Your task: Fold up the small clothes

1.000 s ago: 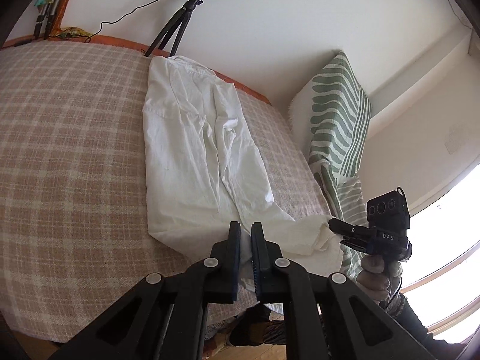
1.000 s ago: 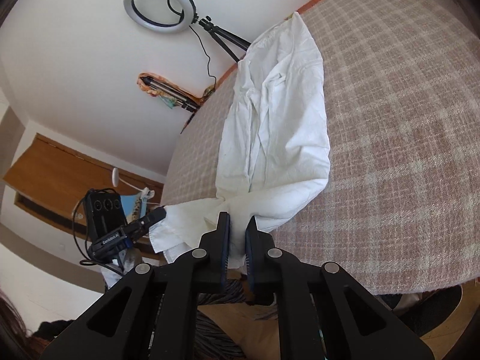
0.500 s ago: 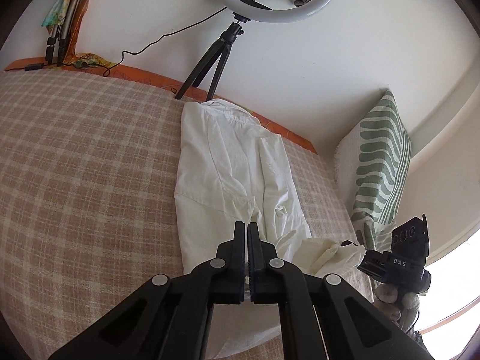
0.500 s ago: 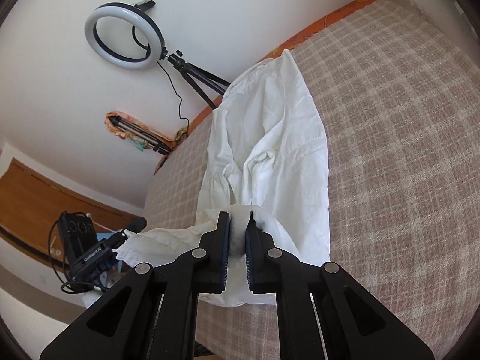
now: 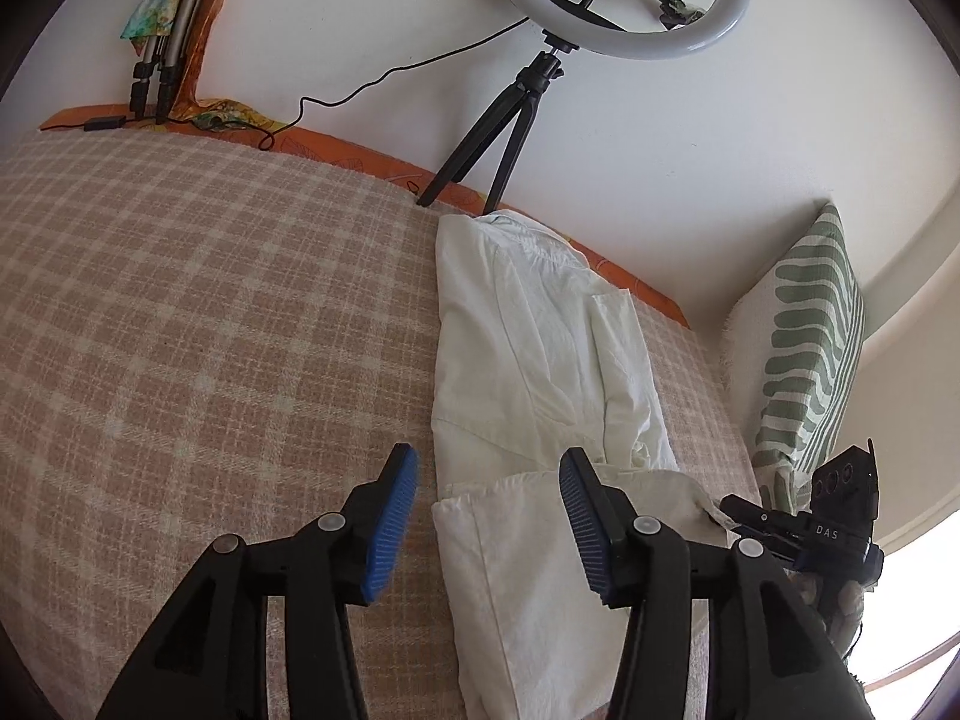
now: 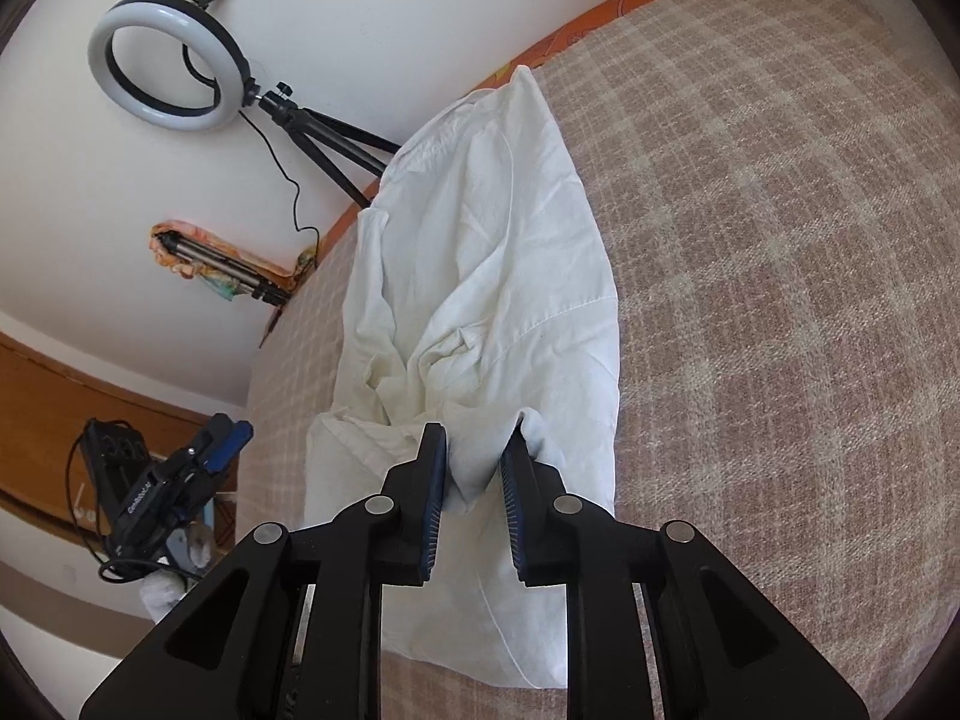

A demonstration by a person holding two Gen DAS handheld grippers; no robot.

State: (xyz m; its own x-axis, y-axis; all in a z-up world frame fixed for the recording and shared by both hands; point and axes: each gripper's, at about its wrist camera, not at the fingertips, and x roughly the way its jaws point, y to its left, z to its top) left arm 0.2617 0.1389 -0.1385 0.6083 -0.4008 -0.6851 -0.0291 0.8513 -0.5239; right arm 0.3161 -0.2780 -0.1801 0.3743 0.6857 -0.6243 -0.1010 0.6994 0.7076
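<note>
A white garment (image 5: 540, 360) lies lengthwise on the plaid bed cover (image 5: 210, 330), its near end folded over onto the rest. My left gripper (image 5: 486, 516) hovers over the folded end's left corner, jaws opening, blue pads clear of the cloth. In the right wrist view the garment (image 6: 498, 240) bunches in the middle. My right gripper (image 6: 474, 474) sits at the folded end's right corner, jaws opening. A ridge of cloth stands between its pads with a gap on each side. Each gripper shows in the other's view: the right (image 5: 729, 507), the left (image 6: 231, 438).
A ring light on a tripod (image 5: 531, 84) stands at the bed's far edge by the wall, its ring (image 6: 174, 119) in the right view too. A green-striped pillow (image 5: 804, 360) leans at the right. Folded tripods (image 5: 162, 60) rest against the wall at far left.
Both grippers moved forward over the bed, carrying the garment's near end onto the rest. The left jaws went from shut to wide apart and let go; the right jaws have parted.
</note>
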